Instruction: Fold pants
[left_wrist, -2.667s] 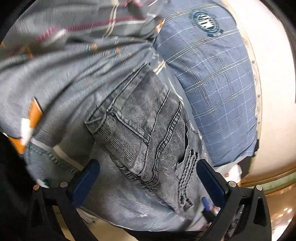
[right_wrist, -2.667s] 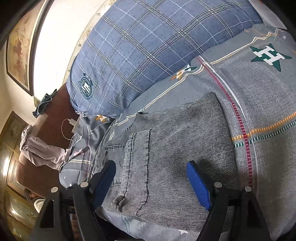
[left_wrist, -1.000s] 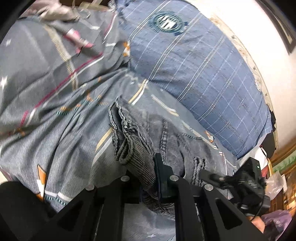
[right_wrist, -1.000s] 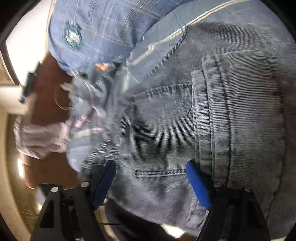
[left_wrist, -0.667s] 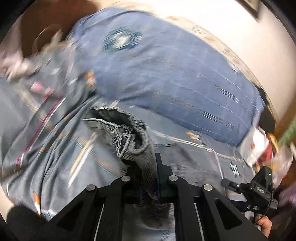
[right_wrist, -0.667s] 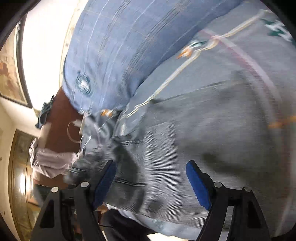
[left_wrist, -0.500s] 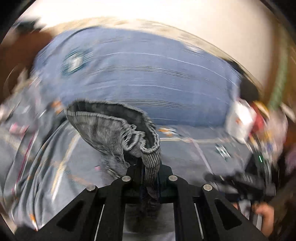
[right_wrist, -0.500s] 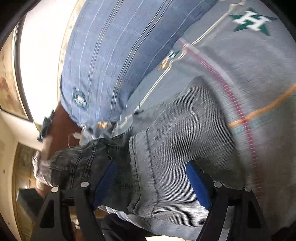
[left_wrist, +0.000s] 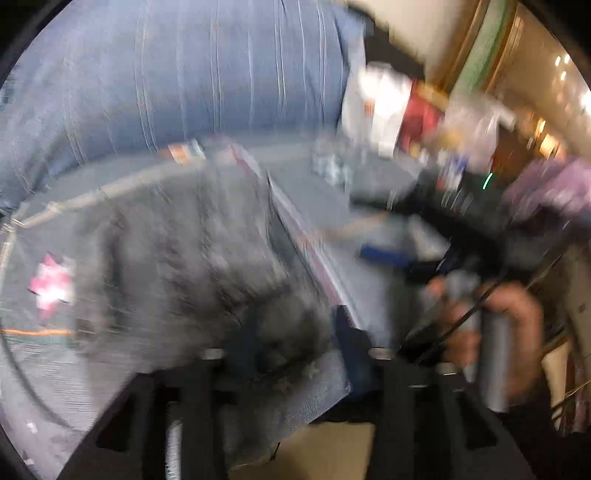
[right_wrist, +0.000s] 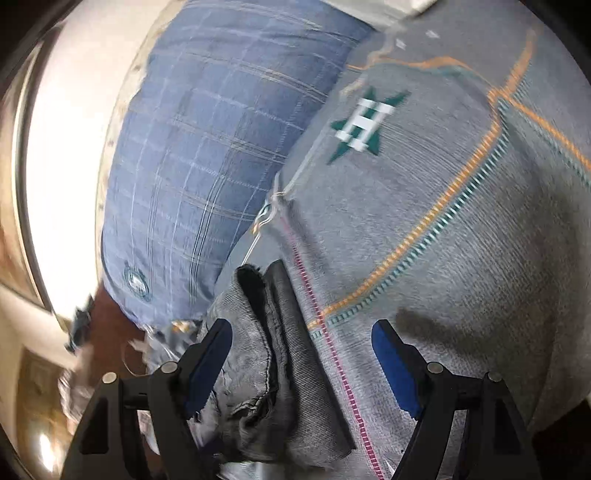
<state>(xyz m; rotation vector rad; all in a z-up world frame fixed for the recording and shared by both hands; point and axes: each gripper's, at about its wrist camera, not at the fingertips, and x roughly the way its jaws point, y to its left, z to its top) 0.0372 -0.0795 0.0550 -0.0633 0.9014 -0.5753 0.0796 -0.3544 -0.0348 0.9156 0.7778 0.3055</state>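
- Pants (left_wrist: 192, 266): grey denim, lying on bedspread (right_wrist: 461, 229) in front of blue plaid pillow (right_wrist: 207, 147); left view heavily blurred.
- Left gripper (left_wrist: 295, 343): jaws parted w/ denim bunched between them; cannot tell if pads actually pinch the cloth. Judged: low at the fabric edge to lay the fold over.
- Right gripper (right_wrist: 301, 362): spread wide, gripping nothing; folded denim edge sits just inside its left pad. Judged: poised beside the stack to press or steady it.
- Right hand (left_wrist: 495, 328) on the handle, bedside clutter behind.
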